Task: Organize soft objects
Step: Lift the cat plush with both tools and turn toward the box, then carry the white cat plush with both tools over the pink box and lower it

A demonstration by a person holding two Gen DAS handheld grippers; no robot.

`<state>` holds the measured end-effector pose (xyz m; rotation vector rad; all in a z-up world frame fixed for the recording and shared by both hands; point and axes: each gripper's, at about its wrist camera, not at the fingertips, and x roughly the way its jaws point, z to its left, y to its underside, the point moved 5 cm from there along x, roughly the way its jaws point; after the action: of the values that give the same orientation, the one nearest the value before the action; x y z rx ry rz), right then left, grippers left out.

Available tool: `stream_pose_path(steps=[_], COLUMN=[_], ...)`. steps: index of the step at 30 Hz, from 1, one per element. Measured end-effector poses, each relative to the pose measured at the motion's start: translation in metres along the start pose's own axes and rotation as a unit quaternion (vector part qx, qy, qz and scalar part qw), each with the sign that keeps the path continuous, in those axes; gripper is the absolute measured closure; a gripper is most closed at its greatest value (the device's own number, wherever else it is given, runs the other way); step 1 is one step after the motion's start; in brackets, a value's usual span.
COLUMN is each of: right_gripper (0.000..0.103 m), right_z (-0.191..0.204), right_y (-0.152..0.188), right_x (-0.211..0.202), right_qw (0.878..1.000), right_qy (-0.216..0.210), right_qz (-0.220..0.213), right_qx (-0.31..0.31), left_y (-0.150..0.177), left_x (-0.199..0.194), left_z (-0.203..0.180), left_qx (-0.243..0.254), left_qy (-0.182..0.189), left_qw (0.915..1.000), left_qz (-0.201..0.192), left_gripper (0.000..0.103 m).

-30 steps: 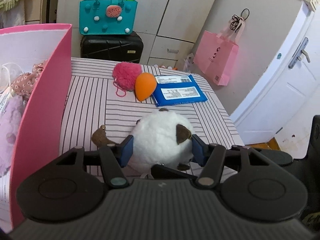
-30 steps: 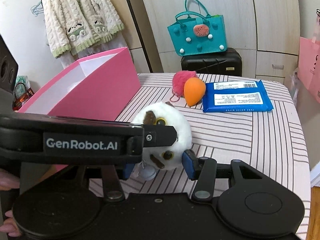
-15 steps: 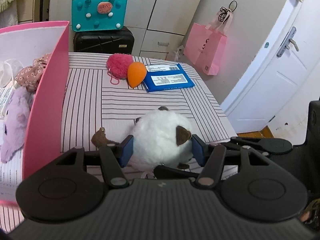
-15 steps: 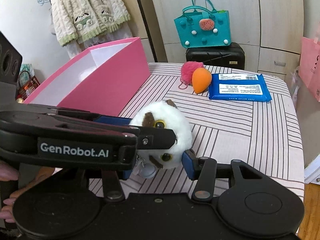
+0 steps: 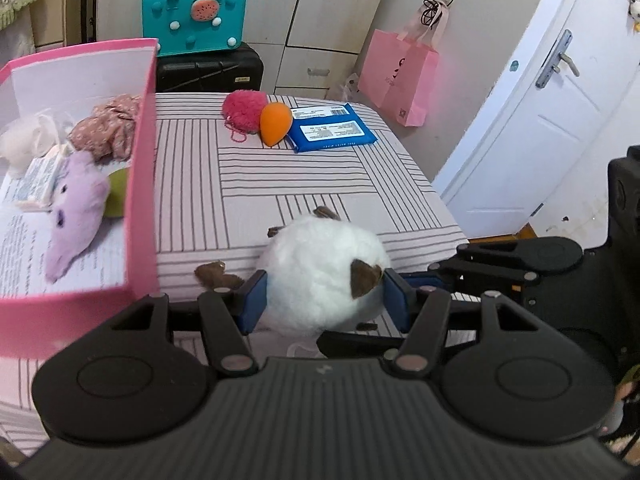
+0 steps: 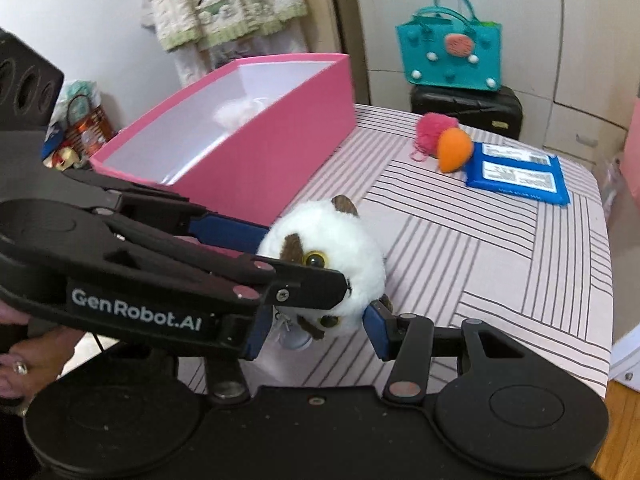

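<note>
My left gripper (image 5: 324,300) is shut on a round white plush cat (image 5: 324,276) with brown ears and holds it above the striped table. In the right wrist view the plush cat (image 6: 332,252) sits between the left gripper's blue pads. My right gripper (image 6: 316,332) is open just below the plush, its pads on either side of the plush's underside. The pink box (image 5: 140,184) stands to the left and holds a purple plush (image 5: 76,208), a floral fabric piece (image 5: 108,128) and a white fluffy item (image 5: 20,140). The pink box (image 6: 256,152) also shows in the right wrist view.
A pink pompom (image 5: 244,110), an orange sponge (image 5: 275,123) and a blue wipes pack (image 5: 332,130) lie at the far end of the striped table (image 5: 340,184). A teal bag (image 5: 194,20) on a black case and a pink paper bag (image 5: 400,76) stand beyond.
Both grippers have risen with the plush cat. The left gripper has shifted toward the pink box, and more of the box's inside shows.
</note>
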<state>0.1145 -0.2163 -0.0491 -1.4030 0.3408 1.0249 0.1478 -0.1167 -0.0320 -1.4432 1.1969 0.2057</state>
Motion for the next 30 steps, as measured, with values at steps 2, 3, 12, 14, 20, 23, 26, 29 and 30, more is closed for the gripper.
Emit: stream_pose_path(steps=[2,3,12,14,20,23,26,29,30], right_gripper=[0.048,0.048,0.048,0.048,0.048,0.047,0.047,0.047,0.047], right_z=[0.009,0.014,0.054,0.063,0.088,0.099,0.11,0.122,0.126], right_y=[0.001,0.002,0.003,0.002,-0.003,-0.007,-0.013,-0.017,-0.019], right_x=[-0.004,-0.007,-0.027,-0.026,-0.025,-0.023,-0.022,-0.024,-0.025], right_qw=[1.0,1.0,0.998,0.998,0.996,0.995,0.994,0.992,0.991], right_qy=[-0.005,-0.007,-0.042,-0.046,-0.064,-0.06,-0.061,-0.061,-0.063], right_qz=[0.001,0.002,-0.008,-0.011,-0.001,0.001,0.001,-0.004,-0.004], right_qx=[-0.009,-0.013,-0.042,-0.048,-0.065,-0.079,-0.087,-0.109,-0.115], left_y=[0.005,0.008,0.03,0.032,0.038,0.041,0.043,0.043,0.043], left_x=[-0.01,-0.014,-0.06,-0.067,-0.09,-0.098,-0.104,-0.115,-0.119], left_z=[0.003,0.004,0.026,0.031,0.043,0.047,0.056,0.064,0.065], left_qx=[-0.002,-0.004,-0.016,-0.019,-0.014,-0.015,-0.038,-0.048,-0.048], left_qy=[0.003,0.005,0.041,0.041,0.028,0.02,0.016,0.015,0.013], left_qw=[1.0,1.0,0.9989,0.9988,0.9992,0.9994,0.999,0.9986,0.9986], left_qz=[-0.002,-0.001,0.015,0.018,0.025,0.024,0.019,0.015,0.014], left_gripper=[0.044,0.044,0.044,0.044,0.044,0.044,0.044,0.044,0.044])
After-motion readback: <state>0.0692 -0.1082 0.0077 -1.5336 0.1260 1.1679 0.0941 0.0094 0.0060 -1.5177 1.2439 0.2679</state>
